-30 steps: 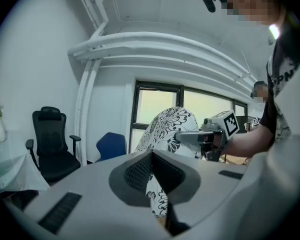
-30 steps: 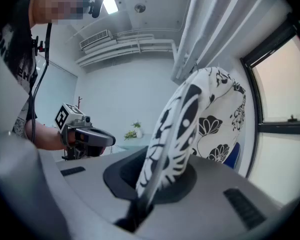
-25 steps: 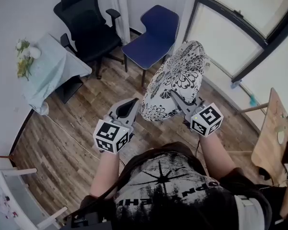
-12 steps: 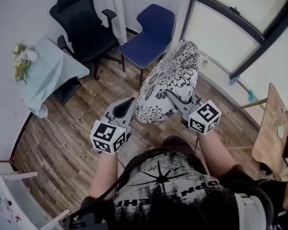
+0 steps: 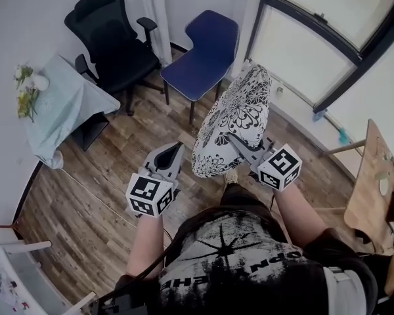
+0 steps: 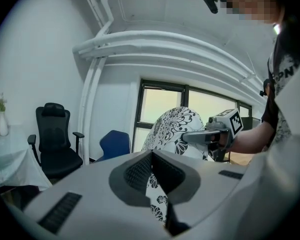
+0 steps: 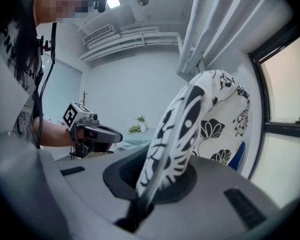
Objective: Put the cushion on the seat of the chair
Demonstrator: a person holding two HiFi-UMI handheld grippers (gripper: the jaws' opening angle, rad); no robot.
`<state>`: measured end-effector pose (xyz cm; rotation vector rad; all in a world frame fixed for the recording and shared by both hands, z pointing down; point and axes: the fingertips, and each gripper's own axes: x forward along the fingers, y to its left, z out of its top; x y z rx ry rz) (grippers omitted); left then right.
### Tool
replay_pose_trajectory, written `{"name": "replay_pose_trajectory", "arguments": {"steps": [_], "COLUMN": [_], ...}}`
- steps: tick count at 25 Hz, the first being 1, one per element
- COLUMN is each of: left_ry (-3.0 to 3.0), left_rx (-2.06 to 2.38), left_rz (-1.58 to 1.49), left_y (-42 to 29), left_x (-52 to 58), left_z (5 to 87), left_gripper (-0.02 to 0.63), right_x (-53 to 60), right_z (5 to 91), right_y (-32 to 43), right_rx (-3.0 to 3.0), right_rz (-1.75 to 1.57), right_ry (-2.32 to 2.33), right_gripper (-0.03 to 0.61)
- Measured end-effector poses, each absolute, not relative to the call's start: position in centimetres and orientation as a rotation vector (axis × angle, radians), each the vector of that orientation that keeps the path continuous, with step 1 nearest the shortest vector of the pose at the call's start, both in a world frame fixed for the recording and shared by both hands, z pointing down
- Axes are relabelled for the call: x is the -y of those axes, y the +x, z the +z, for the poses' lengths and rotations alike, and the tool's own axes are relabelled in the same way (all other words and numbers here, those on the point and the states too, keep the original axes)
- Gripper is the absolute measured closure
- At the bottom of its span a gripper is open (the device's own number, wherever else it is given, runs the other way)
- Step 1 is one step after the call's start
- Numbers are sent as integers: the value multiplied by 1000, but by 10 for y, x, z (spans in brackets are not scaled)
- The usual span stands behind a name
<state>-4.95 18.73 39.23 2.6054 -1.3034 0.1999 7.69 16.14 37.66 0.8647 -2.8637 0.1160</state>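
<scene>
The right gripper (image 5: pixel 235 138) is clamped on the cushion (image 5: pixel 235 120): its jaws are closed on one edge of the cover, and the right gripper view shows the fabric pinched flat between the pads. The cushion is white with a black flower print. It hangs clear of the floor (image 5: pixel 85 195), tilted up on edge, with its upper end toward the window (image 5: pixel 328 38) and its lower end just beside the left gripper (image 5: pixel 173 151). The left gripper is closed with nothing between its jaws; in the left gripper view the pad tips meet, and the print visible in the gap below them belongs to the cushion beyond. In the head view the left gripper stands close to the lower left edge of the cushion, apart from it. The blue chair (image 5: pixel 200 54) stands on the floor beyond the cushion, its back toward the wall, and the cushion is well apart from its seat. A black office chair (image 5: pixel 111 44) stands just beside the blue chair, on its left in the head view. A table (image 5: pixel 62 110) covered with a pale cloth stands near the left wall, with a vase of flowers (image 5: pixel 26 90) at its far left corner.
</scene>
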Motion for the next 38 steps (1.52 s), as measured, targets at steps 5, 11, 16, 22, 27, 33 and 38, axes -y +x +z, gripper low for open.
{"name": "replay_pose_trajectory", "arguments": {"steps": [5, 11, 16, 22, 27, 33, 38], "left_ry": [2580, 2550, 2491, 2472, 2415, 2379, 2356], "left_rx": [1305, 1294, 1321, 1366, 1423, 1471, 1495], "left_rz": [208, 154, 134, 134, 133, 154, 181], "left_y": [-42, -19, 7, 12, 27, 28, 17], "left_x": [-144, -81, -9, 15, 62, 91, 101], "left_z": [400, 394, 393, 406, 408, 415, 423], "left_gripper": [600, 600, 600, 600, 600, 600, 600], "right_x": [-122, -60, 20, 49, 101, 137, 155], "right_z": [379, 378, 371, 381, 385, 391, 399], "right_y": [85, 99, 125, 133, 149, 143, 136], "right_rx": [2876, 2910, 2930, 2930, 2939, 2958, 2946], "right_rz": [121, 129, 146, 129, 163, 171, 147], "right_ry": [816, 756, 690, 655, 585, 514, 512], "right_gripper": [554, 554, 554, 554, 554, 554, 554]}}
